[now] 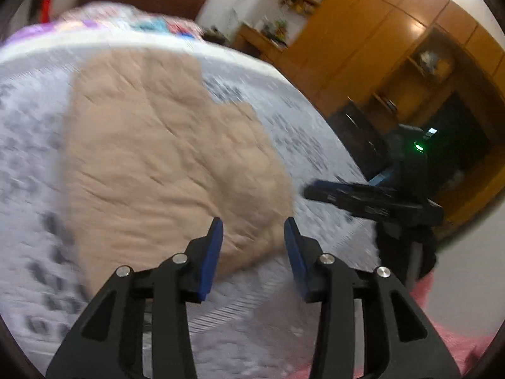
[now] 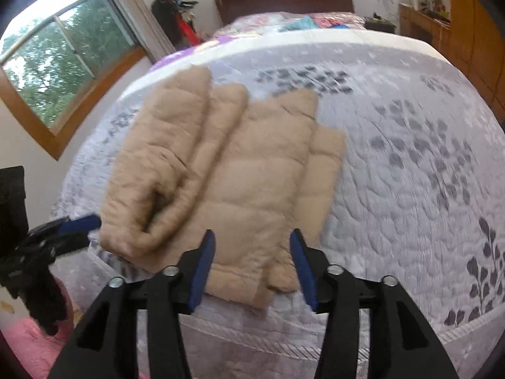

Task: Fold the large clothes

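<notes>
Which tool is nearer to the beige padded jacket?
Hard to tell. The left tool and the right tool both hang open at the near edge of the beige padded jacket.

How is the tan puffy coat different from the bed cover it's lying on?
The tan coat is one plain colour, while the bed cover is pale grey-lilac with dark leaf prints. The coat is bunched into thick folded layers; the cover lies spread flat. The coat takes up only part of the bed; the cover runs across all of it. Both look quilted and soft. Both grippers, left and right, are open and hold nothing.
</notes>
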`<action>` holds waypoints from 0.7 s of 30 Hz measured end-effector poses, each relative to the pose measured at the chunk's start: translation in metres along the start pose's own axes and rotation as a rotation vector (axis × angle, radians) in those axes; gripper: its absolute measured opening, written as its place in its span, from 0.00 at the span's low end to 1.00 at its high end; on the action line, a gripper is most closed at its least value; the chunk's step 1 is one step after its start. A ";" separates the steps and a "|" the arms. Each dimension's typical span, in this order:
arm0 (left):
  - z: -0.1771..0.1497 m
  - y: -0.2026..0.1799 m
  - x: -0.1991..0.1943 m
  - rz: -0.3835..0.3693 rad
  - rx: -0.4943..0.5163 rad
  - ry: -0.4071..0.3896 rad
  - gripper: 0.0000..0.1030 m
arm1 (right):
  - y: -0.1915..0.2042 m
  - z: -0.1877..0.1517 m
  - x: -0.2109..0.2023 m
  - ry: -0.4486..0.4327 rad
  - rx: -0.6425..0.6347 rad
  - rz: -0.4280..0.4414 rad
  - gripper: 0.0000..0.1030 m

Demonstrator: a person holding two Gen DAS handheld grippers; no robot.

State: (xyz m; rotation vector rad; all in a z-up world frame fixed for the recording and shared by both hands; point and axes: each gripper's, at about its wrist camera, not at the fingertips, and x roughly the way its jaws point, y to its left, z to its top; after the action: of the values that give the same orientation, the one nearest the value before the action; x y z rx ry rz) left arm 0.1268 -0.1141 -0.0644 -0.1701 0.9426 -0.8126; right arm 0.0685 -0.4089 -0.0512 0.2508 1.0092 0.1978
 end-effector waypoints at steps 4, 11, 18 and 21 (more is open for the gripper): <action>0.016 0.023 -0.013 0.325 -0.023 -0.076 0.39 | 0.015 0.020 0.013 0.041 0.006 0.066 0.61; 0.033 0.066 0.001 0.493 -0.100 -0.036 0.38 | 0.049 0.045 0.037 0.115 0.009 0.141 0.69; 0.031 0.083 0.002 0.475 -0.114 -0.026 0.38 | 0.061 0.048 0.072 0.218 0.029 0.154 0.73; 0.031 0.084 0.005 0.468 -0.111 -0.028 0.39 | 0.060 0.046 0.088 0.250 0.040 0.167 0.72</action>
State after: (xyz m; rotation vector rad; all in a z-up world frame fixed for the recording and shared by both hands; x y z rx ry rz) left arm 0.1985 -0.0648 -0.0877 -0.0519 0.9523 -0.3259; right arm 0.1500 -0.3329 -0.0811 0.3537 1.2420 0.3675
